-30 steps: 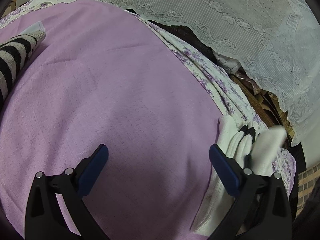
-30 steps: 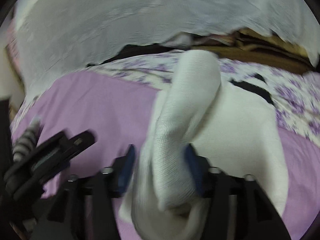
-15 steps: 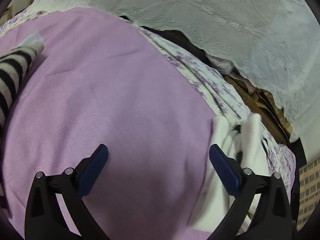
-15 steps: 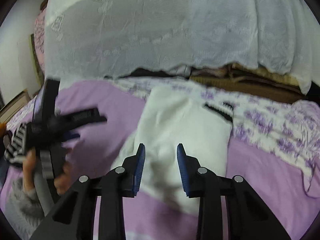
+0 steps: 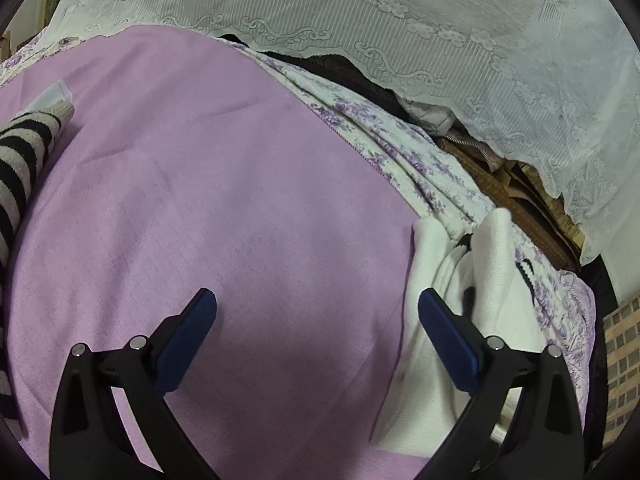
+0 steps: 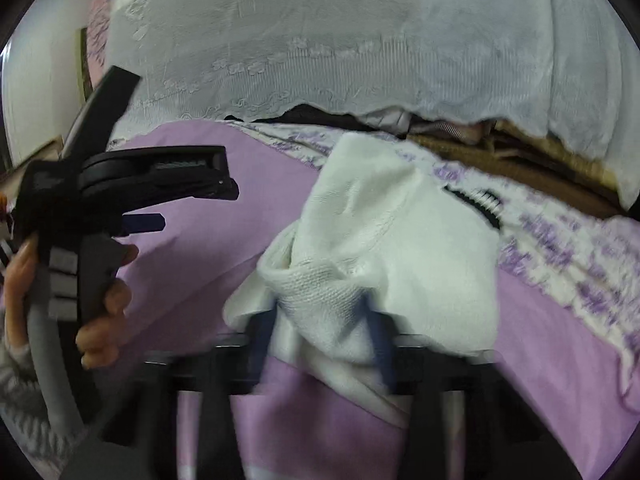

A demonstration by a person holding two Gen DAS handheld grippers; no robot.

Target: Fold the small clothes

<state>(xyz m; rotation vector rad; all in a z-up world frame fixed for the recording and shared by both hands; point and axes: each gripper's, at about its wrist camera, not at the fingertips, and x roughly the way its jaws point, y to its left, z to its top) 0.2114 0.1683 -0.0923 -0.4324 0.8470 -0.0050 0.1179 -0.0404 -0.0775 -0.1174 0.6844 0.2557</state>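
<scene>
A white knit garment [image 6: 392, 240] with a black trim lies on the purple cloth [image 6: 192, 140], near the floral sheet. Its near fold is bunched up and lifted at my right gripper [image 6: 324, 320], whose blurred jaws are closing on it, tips hidden under the cloth. In the left wrist view the same white garment [image 5: 496, 264] lies just past the right finger. My left gripper [image 5: 315, 300] is open over bare purple cloth [image 5: 200, 180], holding nothing. A hand holds the left gripper [image 6: 152, 168] at the left of the right wrist view.
A black-and-cream striped garment [image 5: 24, 152] lies at the left edge. A white lace cover [image 5: 400, 20] hangs across the back over dark and brown bedding [image 5: 520, 192]. The floral sheet [image 5: 400, 152] borders the purple cloth on the right.
The white garment was rolled between the right jaws, then lay flat in front of them; now its near fold is bunched up at the narrowed jaws. The left gripper stayed open and nearly still.
</scene>
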